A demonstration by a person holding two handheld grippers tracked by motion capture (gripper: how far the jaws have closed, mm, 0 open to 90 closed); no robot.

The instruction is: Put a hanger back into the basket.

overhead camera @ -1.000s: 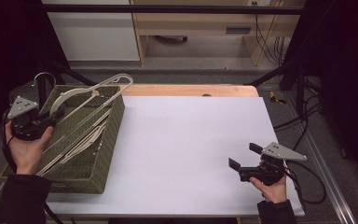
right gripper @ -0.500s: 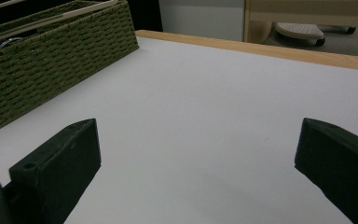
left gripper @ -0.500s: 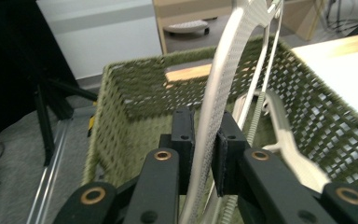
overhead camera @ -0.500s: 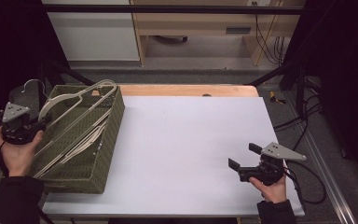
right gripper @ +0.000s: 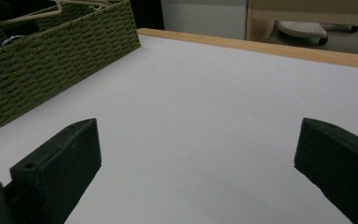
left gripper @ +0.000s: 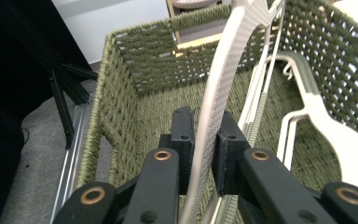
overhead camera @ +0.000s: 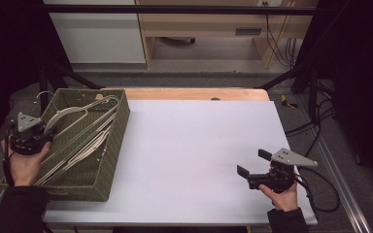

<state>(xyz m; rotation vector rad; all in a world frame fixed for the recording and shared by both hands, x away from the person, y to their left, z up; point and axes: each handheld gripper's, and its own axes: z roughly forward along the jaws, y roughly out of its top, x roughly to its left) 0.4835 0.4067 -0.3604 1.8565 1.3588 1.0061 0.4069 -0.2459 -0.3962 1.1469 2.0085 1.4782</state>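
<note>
Lowered, hanger [left gripper: 223,84] (left gripper [left gripper: 204,154] clamped) lies lengthwise in basket [overhead camera: 119,131].

In the left gripper view, the pale ribbed plastic hanger [left gripper: 216,100] runs off the top edge, so its hook end is cut off, and its lower part drops behind the black jaws. The white hangers [left gripper: 317,126] beside it leave the right edge. From above, the woven olive-green basket [overhead camera: 114,145] wall hides the hangers' lower ends, and how many lie stacked cannot be told.

Coarse woven basket [left gripper: 121,88], ribbed, probably plastic hanger [left gripper: 219,93], smooth matt white tabletop [overhead camera: 199,155]
</note>
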